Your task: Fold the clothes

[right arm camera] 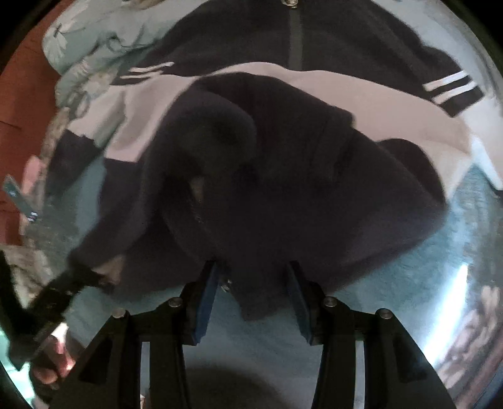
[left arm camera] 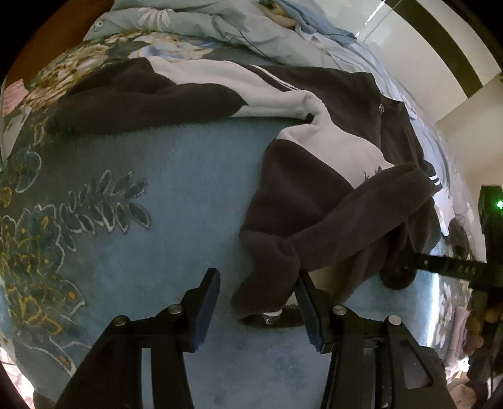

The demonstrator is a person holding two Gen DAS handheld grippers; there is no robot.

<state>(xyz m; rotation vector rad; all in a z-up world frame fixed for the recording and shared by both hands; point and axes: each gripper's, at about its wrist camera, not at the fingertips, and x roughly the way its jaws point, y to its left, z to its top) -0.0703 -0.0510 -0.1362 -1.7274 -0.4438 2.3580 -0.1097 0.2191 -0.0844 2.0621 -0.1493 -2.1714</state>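
Observation:
A black and white fleece jacket point(left arm camera: 314, 195) lies spread on a blue floral bed cover point(left arm camera: 173, 188), one dark sleeve folded across its front. My left gripper point(left arm camera: 257, 277) points down at the jacket's near dark corner. That corner lies between the jaws against the right pad, and the left pad stands clear, so the gripper is open. In the right wrist view the jacket point(right arm camera: 283, 157) fills the frame. My right gripper point(right arm camera: 251, 267) stands open over a dark flap that hangs loose between its fingers. The right gripper's finger point(left arm camera: 440, 267) also reaches the jacket's right side.
A crumpled floral quilt point(left arm camera: 195, 28) is heaped at the far side of the bed. A white wall point(left arm camera: 440, 63) rises on the right and a red-brown board point(right arm camera: 19, 110) on the left. A hand point(right arm camera: 53, 361) holds the left gripper point(right arm camera: 63, 289).

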